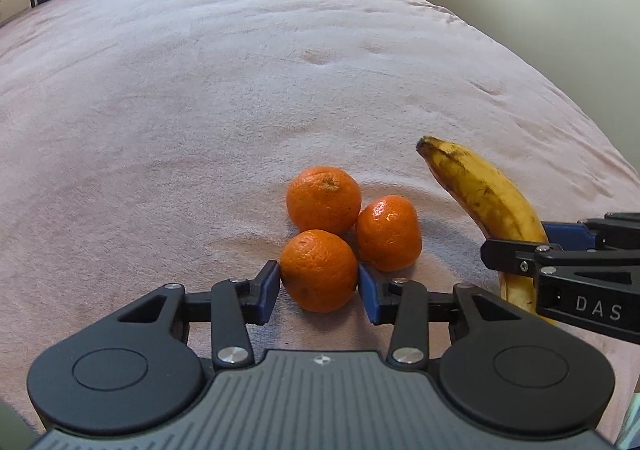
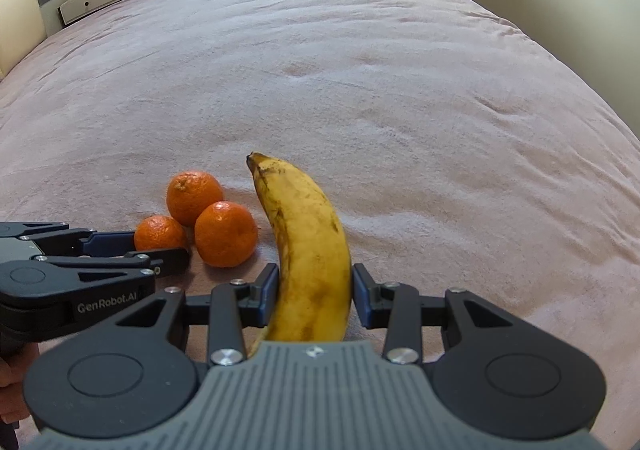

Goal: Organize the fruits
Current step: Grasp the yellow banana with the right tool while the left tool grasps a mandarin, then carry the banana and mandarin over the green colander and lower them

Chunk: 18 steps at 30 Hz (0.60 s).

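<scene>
While the banana (image 2: 308, 250) is lying lengthwise, pointing straight away, the right hand-held gripper (image 2: 314, 292) is pinching it crosswise; the left hand-held gripper (image 1: 319, 288) is clasping the nearest tangerine (image 1: 319, 270).

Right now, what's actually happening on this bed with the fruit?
A person is sorting fruit on a pink blanket with two handheld grippers. The left gripper has its blue pads on either side of the nearest mandarin, which sits touching two other mandarins in a cluster. The right gripper brackets the lower part of a spotted banana lying just right of the cluster. Both fruits appear to rest on the blanket; whether either grip is fully tight cannot be told.
</scene>
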{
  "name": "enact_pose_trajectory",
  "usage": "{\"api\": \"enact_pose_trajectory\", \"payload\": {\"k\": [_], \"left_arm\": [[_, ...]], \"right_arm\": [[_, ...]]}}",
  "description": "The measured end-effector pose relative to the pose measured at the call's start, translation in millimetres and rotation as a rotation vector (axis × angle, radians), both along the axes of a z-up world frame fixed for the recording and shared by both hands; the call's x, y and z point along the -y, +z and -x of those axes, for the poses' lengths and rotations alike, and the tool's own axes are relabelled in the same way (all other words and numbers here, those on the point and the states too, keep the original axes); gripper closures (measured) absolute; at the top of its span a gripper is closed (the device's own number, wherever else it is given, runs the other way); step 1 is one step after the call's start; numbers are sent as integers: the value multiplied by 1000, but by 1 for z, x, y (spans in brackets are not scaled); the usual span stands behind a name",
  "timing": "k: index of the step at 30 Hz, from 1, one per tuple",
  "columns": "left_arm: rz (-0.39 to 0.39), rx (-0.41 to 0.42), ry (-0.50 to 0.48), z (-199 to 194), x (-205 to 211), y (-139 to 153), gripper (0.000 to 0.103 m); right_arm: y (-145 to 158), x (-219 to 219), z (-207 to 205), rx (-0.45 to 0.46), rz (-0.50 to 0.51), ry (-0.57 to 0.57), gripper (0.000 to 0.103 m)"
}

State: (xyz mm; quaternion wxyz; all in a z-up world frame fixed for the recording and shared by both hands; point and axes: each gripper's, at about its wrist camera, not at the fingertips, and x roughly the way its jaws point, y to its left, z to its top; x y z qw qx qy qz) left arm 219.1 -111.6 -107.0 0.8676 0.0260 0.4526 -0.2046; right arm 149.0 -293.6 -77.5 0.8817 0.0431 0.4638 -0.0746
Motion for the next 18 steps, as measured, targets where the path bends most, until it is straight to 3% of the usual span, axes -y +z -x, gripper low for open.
{"api": "enact_pose_trajectory", "payload": {"k": [18], "left_arm": [[-60, 84, 109, 52, -43, 66, 56]], "right_arm": [[32, -42, 16, 68, -67, 121, 66]]}}
